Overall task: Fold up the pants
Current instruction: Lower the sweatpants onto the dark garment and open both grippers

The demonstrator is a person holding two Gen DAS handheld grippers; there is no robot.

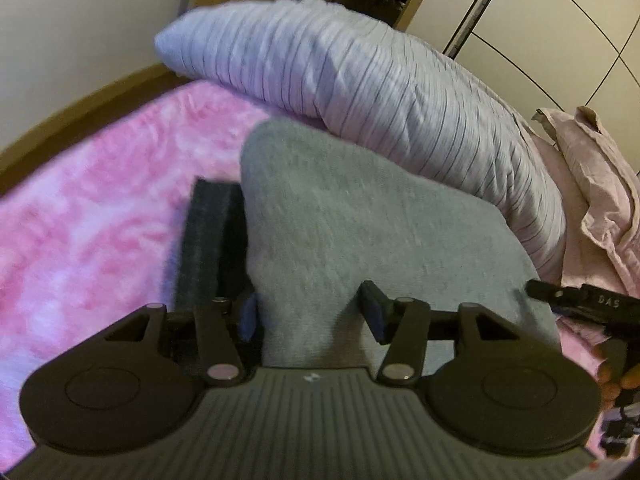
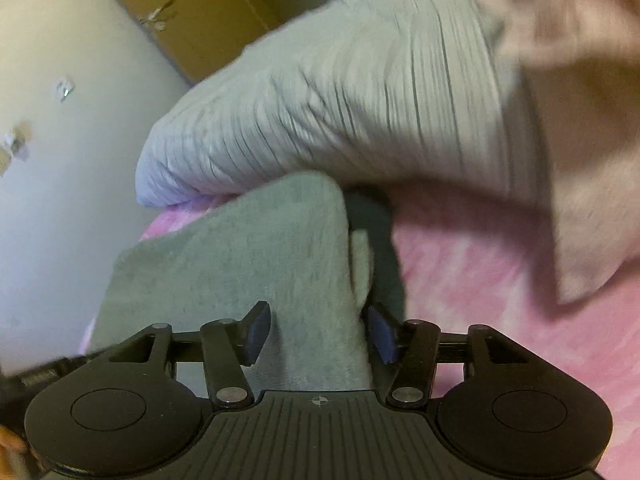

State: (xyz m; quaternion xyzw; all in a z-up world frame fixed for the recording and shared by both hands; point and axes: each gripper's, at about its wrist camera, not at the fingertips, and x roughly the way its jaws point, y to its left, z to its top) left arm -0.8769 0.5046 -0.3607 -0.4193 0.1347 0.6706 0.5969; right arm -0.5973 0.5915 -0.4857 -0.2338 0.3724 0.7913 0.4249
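While both claws straddle the near edge of the grey pants [image 1: 360, 220] on the pink bed cover [image 1: 92, 208], the left claw [image 1: 312, 316] and right claw [image 2: 318, 334] stand released, pads apart. Soft, light, floppy fleece; I would pinch corners. At nine o'clock, the left view alone shows a dark waistband [image 1: 208, 240]; beyond, a striped pillow [image 1: 360, 80].

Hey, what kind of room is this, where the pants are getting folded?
Most likely a bedroom. The grey pants lie on a bed with a fluffy pink blanket, a striped pillow sits at its head, and pale wardrobe doors stand behind.
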